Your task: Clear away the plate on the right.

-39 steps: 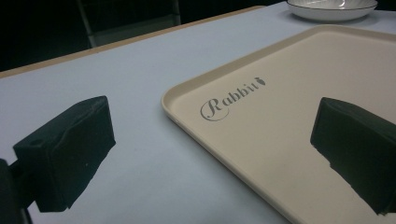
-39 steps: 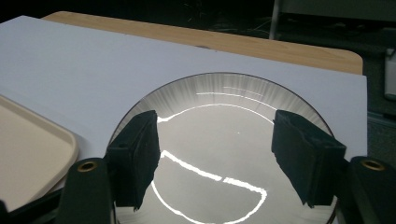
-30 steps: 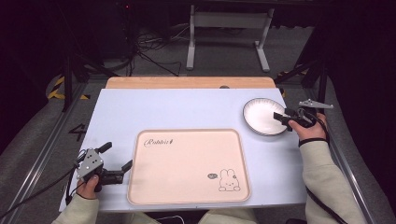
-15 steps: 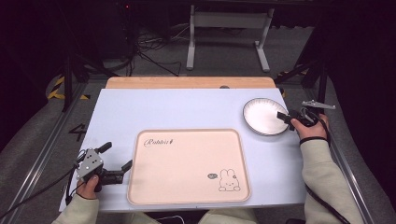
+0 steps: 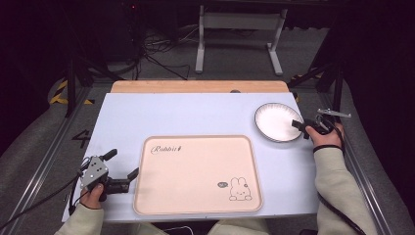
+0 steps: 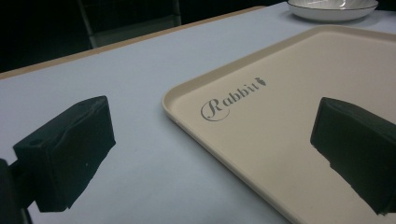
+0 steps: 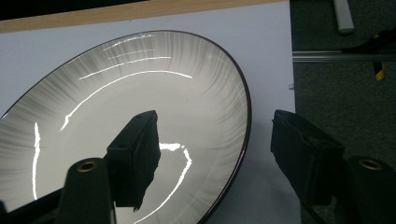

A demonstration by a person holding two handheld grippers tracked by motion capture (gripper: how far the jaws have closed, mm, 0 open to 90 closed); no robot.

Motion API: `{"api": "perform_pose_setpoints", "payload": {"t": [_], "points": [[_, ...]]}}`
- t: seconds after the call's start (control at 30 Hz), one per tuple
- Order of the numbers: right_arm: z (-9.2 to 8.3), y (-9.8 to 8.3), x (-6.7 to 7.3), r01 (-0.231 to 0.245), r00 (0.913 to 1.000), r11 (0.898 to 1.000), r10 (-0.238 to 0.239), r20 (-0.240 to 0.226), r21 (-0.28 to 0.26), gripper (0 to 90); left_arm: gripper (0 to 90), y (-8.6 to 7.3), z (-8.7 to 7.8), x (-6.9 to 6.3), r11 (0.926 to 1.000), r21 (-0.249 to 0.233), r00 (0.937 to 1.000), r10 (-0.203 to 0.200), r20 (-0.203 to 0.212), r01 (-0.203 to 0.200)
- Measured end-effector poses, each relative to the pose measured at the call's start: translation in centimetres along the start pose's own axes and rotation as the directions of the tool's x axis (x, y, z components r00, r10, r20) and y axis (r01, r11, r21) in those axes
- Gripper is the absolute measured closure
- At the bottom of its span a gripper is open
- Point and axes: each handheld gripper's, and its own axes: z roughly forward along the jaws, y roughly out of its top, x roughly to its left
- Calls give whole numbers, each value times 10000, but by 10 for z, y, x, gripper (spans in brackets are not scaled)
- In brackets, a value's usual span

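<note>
A white plate with a dark rim (image 5: 276,121) sits at the table's right side. My right gripper (image 5: 300,129) is at its right edge, open. In the right gripper view the gripper (image 7: 215,123) straddles the rim of the plate (image 7: 116,98): one jaw hangs over the inside, the other stands outside the rim, and neither pad presses on it. A beige tray with a rabbit print (image 5: 195,166) lies at the front middle. My left gripper (image 5: 122,163) rests open at the tray's left edge, and in its own view the gripper (image 6: 210,140) has nothing between its jaws above the tray's corner (image 6: 187,116).
The pale blue table top (image 5: 195,112) has a wooden strip (image 5: 195,86) along its far edge. The plate (image 6: 331,9) shows far off in the left gripper view. Metal frame rails run along both table sides, and the floor behind holds cables and a stand.
My right gripper has sunk a little and drawn slightly back toward the plate's right rim. The left gripper, tray and plate have stayed put.
</note>
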Motion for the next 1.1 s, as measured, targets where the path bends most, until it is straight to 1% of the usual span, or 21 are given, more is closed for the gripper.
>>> {"api": "perform_pose_setpoints", "payload": {"t": [0.1,0.13,0.2,0.43,0.63,0.73,0.77,0.8,0.83,0.87,0.97,1.03,1.07,1.1], "points": [[2,-1,0,-56,10000,10000,56,-40,12,345,3,0,0,0,10000,0,10000,7,0,-7],[3,-2,0,-277,9995,9996,278,-180,67,350,3,0,0,0,10000,3,10000,17,0,-17],[5,-2,1,-467,9986,9989,469,-248,104,357,3,0,0,0,10000,5,10000,59,0,-59],[10,-2,4,-578,9978,9978,588,-312,317,404,3,0,0,0,10000,6,10000,77,6,-77],[14,-1,8,-494,9988,9964,491,58,688,454,3,0,0,0,10000,19,10000,67,8,-67],[15,-1,7,-822,9965,9945,811,198,653,516,2,0,0,-1,10000,31,10000,84,1,-84],[14,-1,6,-874,9960,9941,860,243,639,540,3,0,0,-1,9999,37,10000,98,2,-98],[14,-1,6,-874,9960,9941,860,243,639,540,3,0,0,-1,9999,37,10000,98,2,-98],[14,-1,5,-1040,9938,9928,1013,458,603,616,3,0,0,-1,9999,61,9999,106,-12,-106],[14,-1,5,-1091,9930,9922,1061,518,599,632,3,0,0,-1,9999,71,9999,109,-15,-109],[14,0,5,-1482,9874,9868,1438,666,656,668,3,0,0,-1,9998,116,9999,161,8,-161],[13,2,5,-1814,9812,9812,1761,786,663,701,3,0,1,-1,9998,63,9998,174,-32,-174],[13,2,4,-2064,9765,9763,2012,778,654,725,3,0,1,-2,9998,104,9998,183,-22,-183],[13,2,4,-2064,9765,9763,2012,778,654,725,3,0,1,-2,9998,104,9998,183,-22,-183]]}}
